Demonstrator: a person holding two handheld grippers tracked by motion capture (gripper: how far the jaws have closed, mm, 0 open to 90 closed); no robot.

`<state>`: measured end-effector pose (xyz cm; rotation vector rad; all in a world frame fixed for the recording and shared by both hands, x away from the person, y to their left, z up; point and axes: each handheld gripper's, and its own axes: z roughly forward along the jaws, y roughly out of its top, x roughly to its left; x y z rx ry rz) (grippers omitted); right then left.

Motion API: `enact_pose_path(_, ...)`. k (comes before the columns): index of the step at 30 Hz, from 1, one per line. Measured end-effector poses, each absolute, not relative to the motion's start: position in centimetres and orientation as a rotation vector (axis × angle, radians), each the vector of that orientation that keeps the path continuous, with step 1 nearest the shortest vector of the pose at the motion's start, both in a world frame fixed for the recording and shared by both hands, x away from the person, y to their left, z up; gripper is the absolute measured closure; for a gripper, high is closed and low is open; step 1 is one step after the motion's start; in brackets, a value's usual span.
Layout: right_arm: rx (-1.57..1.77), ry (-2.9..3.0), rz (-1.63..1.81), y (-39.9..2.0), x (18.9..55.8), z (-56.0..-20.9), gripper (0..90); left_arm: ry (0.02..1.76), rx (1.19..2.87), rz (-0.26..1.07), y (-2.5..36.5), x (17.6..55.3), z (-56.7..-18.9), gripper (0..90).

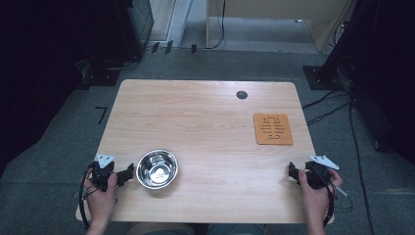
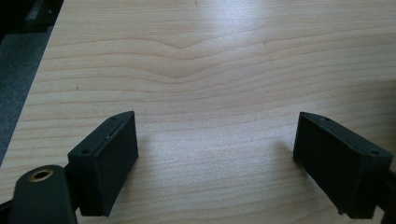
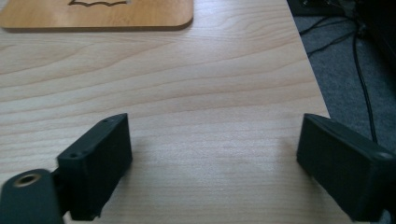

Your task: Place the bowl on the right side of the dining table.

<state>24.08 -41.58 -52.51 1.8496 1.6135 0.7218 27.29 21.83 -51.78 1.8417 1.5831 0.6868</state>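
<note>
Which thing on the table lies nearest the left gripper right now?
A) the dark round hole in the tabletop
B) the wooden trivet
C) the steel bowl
C: in the high view the steel bowl sits just beside the left gripper, empty and untouched.

bowl (image 1: pixel 157 169) near left gripper (image 1: pixel 128 174), trivet (image 1: pixel 273 129) far right, ahead of right gripper (image 1: pixel 290 172)

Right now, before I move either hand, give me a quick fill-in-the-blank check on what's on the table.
1. The steel bowl sits just beside the ____ gripper.
2. The bowl holds ____.
3. The brown mat lies farther up the table from the ____ gripper.
4. Both grippers' jaws stand ____, with only bare table between them.

Missing words: left; nothing; right; open
</note>
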Motion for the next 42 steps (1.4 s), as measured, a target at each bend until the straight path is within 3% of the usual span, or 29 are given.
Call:
enact_pose_path(9,1.866,1.603,0.709,-41.6,24.2,-52.5,4.9,1.654,1.779,0.742,21.8,27.0,-51.7,13.7)
enact_pose_path(20,1.875,1.6,0.706,-41.6,24.4,-52.6,3.3,1.577,1.579,0.685,22.7,25.9,-49.1,13.9)
enact_pose_path(37,1.874,1.602,0.705,-41.6,24.4,-52.6,2.9,1.352,1.724,0.503,18.9,25.3,-48.3,13.9)
enact_pose_path(42,1.874,1.601,0.706,-41.6,24.4,-52.6,2.9,1.373,1.747,0.501,18.3,25.4,-48.7,26.6)
